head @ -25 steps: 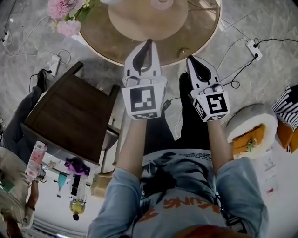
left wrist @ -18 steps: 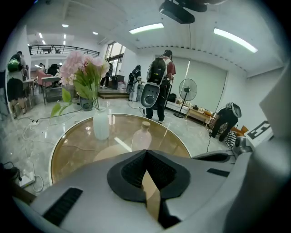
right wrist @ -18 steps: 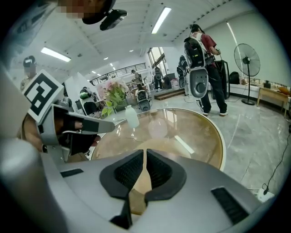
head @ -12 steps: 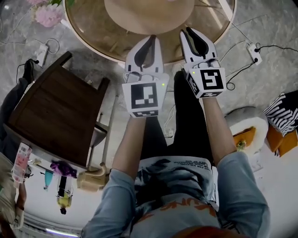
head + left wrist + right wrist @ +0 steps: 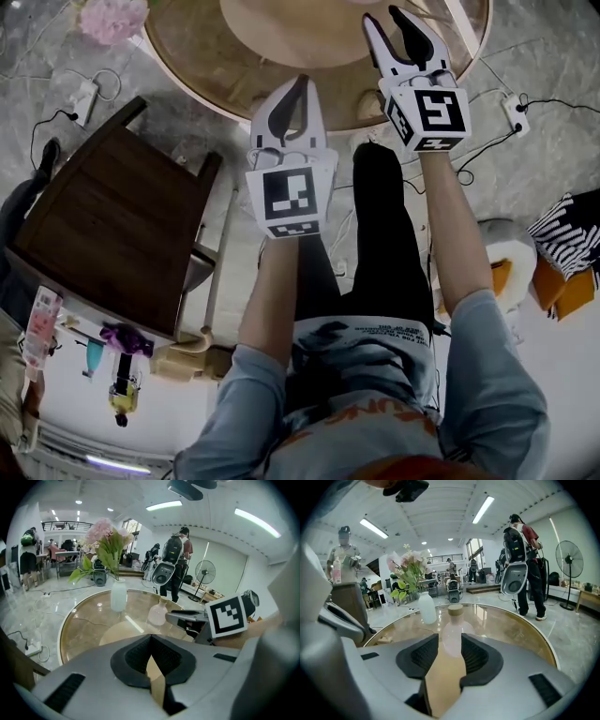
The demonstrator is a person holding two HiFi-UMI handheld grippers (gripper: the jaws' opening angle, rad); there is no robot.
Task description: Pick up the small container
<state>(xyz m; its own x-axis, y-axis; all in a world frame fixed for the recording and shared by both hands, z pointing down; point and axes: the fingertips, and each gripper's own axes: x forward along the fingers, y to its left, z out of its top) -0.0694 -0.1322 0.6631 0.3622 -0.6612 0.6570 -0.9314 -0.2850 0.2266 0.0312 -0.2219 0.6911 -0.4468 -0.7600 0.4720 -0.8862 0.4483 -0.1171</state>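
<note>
As the right gripper view shows, the right gripper (image 5: 450, 639) has its jaws spread wide, having just been opening, and its pads press on nothing. The small container (image 5: 453, 620), a pale translucent bottle with a tan stopper, stands upright on the round glass surface (image 5: 511, 625). It lines up with the gap between the jaw tips. It appears to stand at the tips or just ahead of them (whether it sits partly inside the gap cannot be told), and a margin shows on either side of it.

In the left gripper view this gripper's tips lie just beside the container, on its right, and no contact is evident. In the head view the right gripper reaches out over the surface, well past its near rim.

The left gripper (image 5: 300, 84) has its jaws pressed together at the tips with nothing between them. Its tips lie over the near rim of the surface, nearer the person than the right gripper's.

A white vase (image 5: 427, 609) with pink flowers (image 5: 105, 534) stands farther back on the surface, to the left of the container in both gripper views. A dark wooden chair (image 5: 112, 225) stands beside the surface on the person's left.
</note>
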